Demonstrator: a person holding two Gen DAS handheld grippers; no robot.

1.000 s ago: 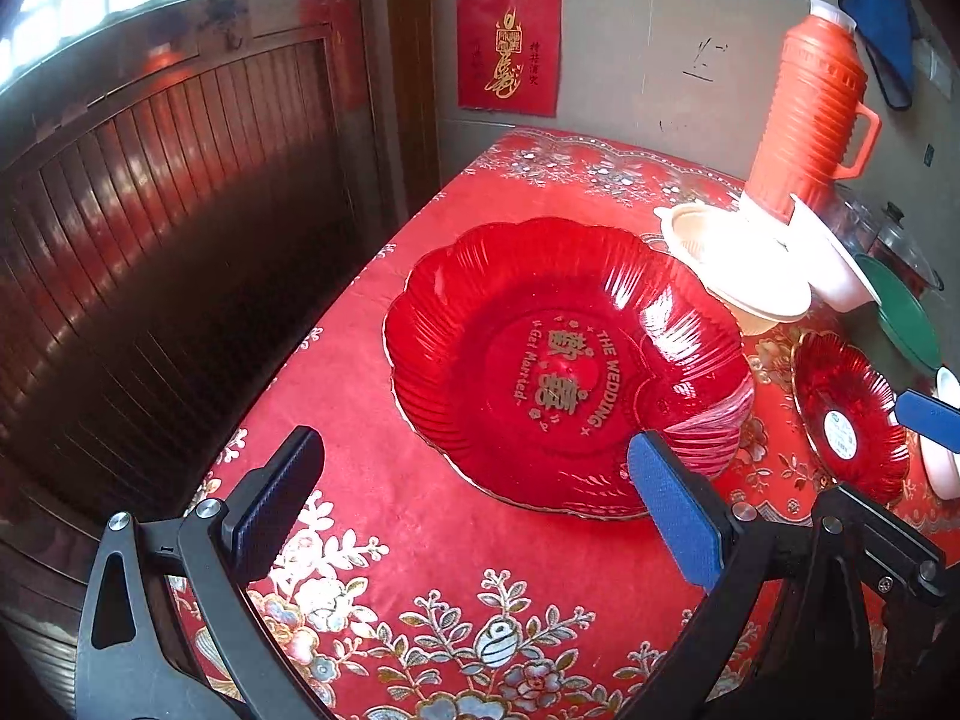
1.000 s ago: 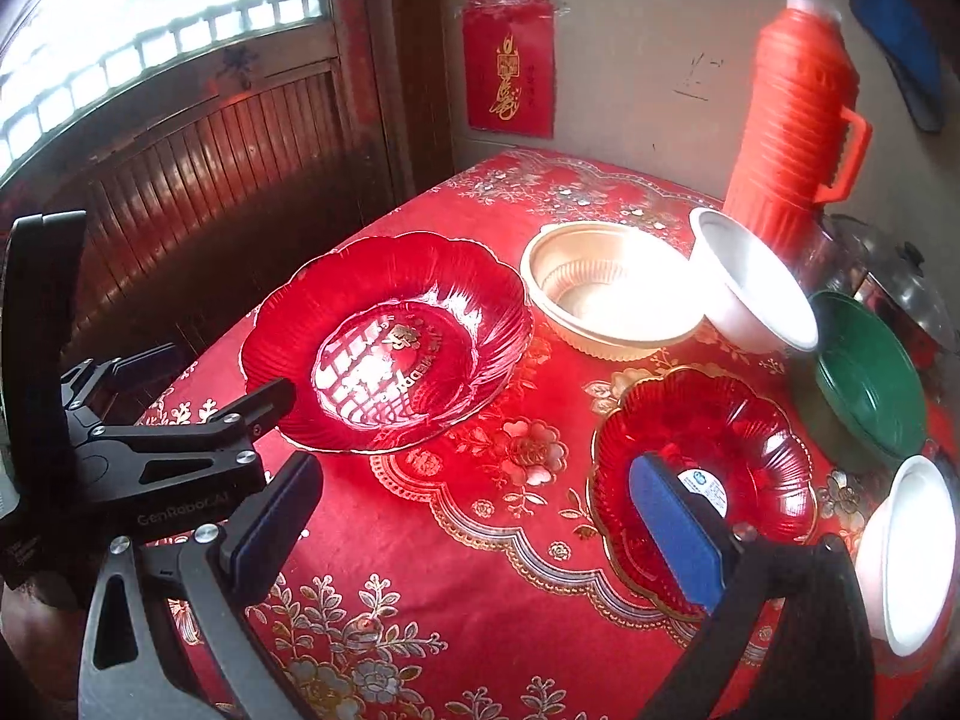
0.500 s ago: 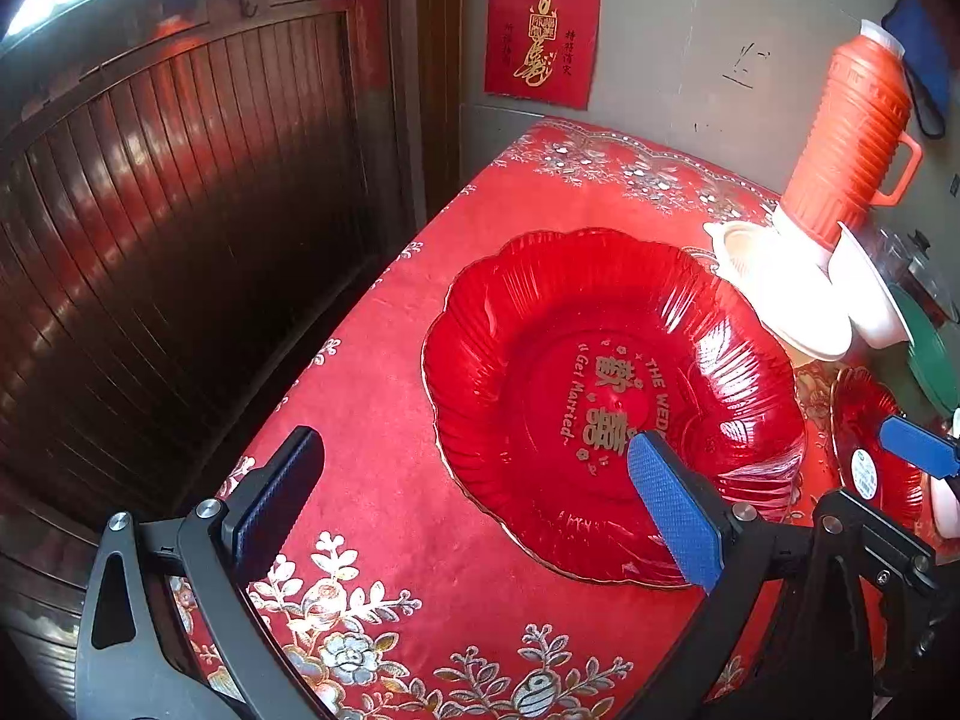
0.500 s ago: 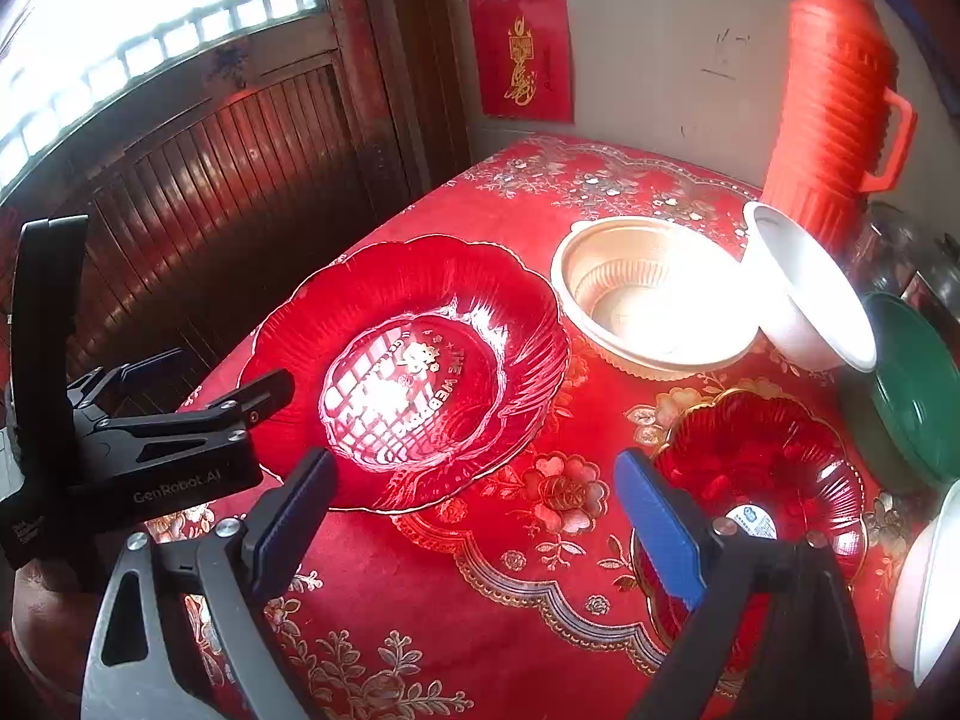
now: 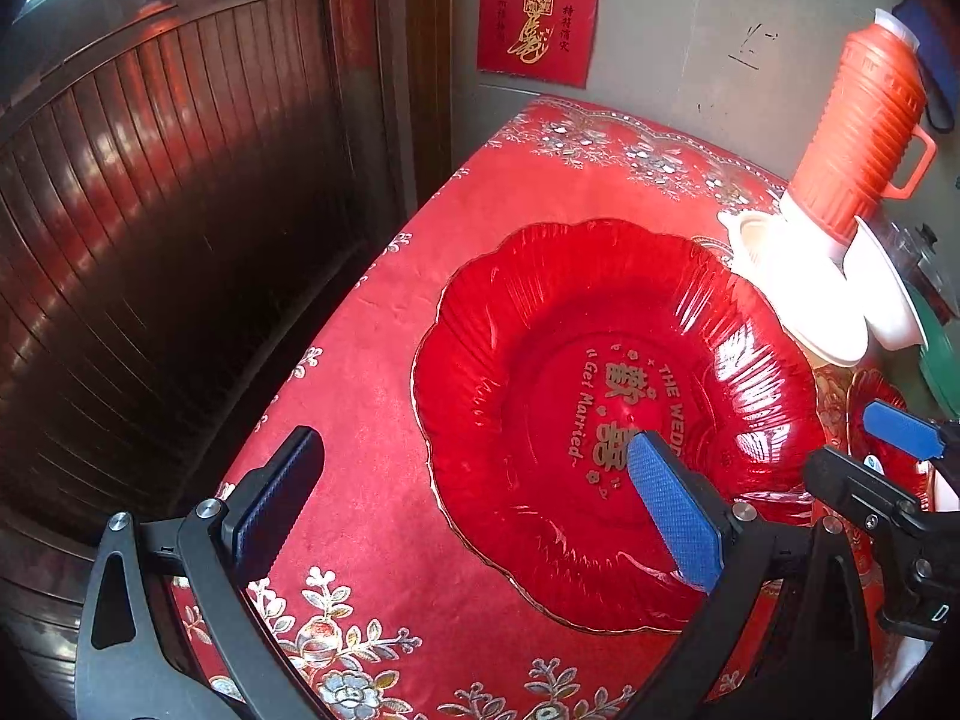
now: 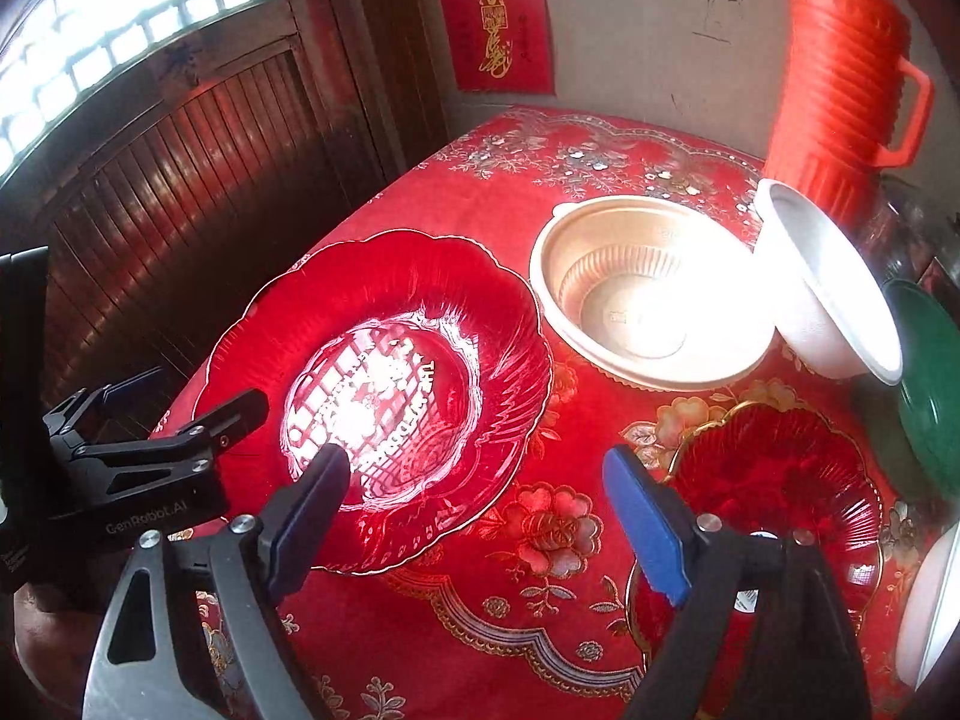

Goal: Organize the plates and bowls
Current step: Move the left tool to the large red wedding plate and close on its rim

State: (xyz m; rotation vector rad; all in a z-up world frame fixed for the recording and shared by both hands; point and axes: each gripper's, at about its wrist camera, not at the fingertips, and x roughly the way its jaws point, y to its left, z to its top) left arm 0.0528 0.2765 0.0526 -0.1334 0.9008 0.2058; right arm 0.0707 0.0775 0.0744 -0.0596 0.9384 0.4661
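Observation:
A large red flower-shaped plate [image 5: 612,420] with gold lettering lies on the red tablecloth [image 5: 372,360]. My left gripper [image 5: 474,504] hangs open over the plate's near left rim, with its blue pad above the plate's middle. In the right wrist view the same large plate [image 6: 378,384] sits left of a small red plate [image 6: 774,492]. My right gripper [image 6: 480,522] hovers between the two plates. Its jaws are closing, and only cloth and the large plate's near rim lie between them, with the pads pressing on nothing. Behind stand a beige bowl [image 6: 648,294] and a tilted white bowl [image 6: 834,288].
An orange thermos [image 6: 840,78] stands at the back right by the wall. A green plate [image 6: 930,372] and a white dish [image 6: 930,612] sit at the right edge. The table's left edge [image 5: 336,324] drops off beside a dark wooden door [image 5: 150,240].
Both grippers have moved in and to the left, toward the large red plate, which now looks bigger. The right gripper's fingers stand closer together than before.

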